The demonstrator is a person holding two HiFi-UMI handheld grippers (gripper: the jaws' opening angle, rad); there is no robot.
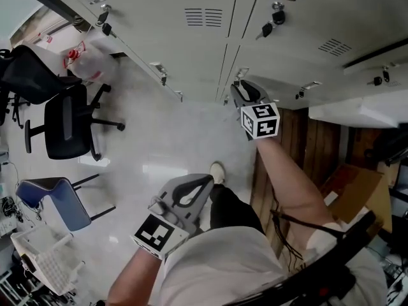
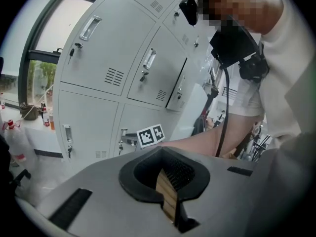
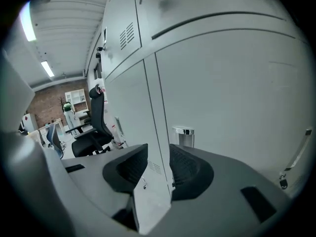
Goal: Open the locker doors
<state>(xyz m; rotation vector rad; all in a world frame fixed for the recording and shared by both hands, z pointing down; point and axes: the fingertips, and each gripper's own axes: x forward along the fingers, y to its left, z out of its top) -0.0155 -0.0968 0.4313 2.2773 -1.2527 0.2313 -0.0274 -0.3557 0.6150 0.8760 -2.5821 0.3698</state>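
A wall of grey locker doors (image 1: 210,50) fills the top of the head view, with keys (image 1: 271,23) hanging from a lock. My right gripper (image 1: 237,89) is up against the lockers, just below a chrome handle (image 1: 241,73). In the right gripper view its jaws (image 3: 158,154) stand open on either side of a seam between two doors, and the chrome handle (image 3: 183,135) sits just beyond the right finger; nothing is gripped. My left gripper (image 1: 203,187) hangs low near my body, its jaws (image 2: 165,174) shut and empty. One upper door (image 2: 177,91) stands ajar.
A black office chair (image 1: 67,123) and a blue chair (image 1: 54,196) stand on the pale floor at left, with a white basket (image 1: 44,254) below them. A cardboard box (image 1: 354,193) lies on wooden flooring (image 1: 299,148) at right. My shoe (image 1: 218,171) is near the lockers.
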